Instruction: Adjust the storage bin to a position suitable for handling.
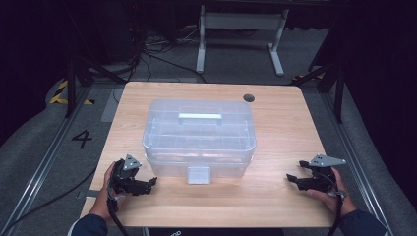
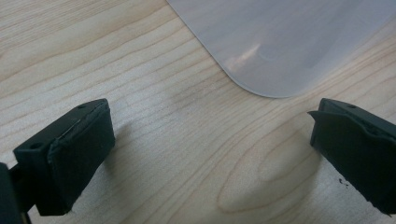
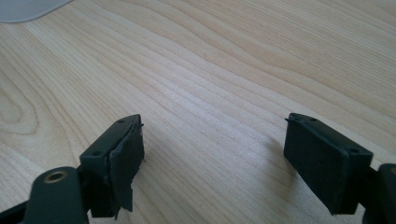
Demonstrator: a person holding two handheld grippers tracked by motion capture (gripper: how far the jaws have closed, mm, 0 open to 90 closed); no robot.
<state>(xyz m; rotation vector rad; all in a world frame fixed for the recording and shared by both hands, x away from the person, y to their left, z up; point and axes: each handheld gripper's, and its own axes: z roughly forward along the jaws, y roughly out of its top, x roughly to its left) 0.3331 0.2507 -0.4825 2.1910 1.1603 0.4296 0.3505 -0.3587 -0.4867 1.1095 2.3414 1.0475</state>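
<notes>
A clear plastic storage box (image 1: 199, 135) with a lid, a top handle (image 1: 199, 117) and a front latch (image 1: 199, 174) stands in the middle of the wooden table (image 1: 275, 128). My left gripper (image 1: 153, 182) rests low at the box's front left corner, jaws wide apart and nothing between them; in the left gripper view a rounded corner of the box (image 2: 280, 42) lies just beyond the gripper (image 2: 210, 149). My right gripper (image 1: 290, 178) sits near the table's front right, open and empty, well clear of the box; its own view has the gripper (image 3: 212, 154) over bare wood.
A dark round grommet (image 1: 249, 98) sits in the table's back right. Beyond the table stand a white frame (image 1: 241, 29) and cables on the floor. A floor marking "4" (image 1: 81, 138) lies left of the table. Bare wood lies between the grippers in front of the box.
</notes>
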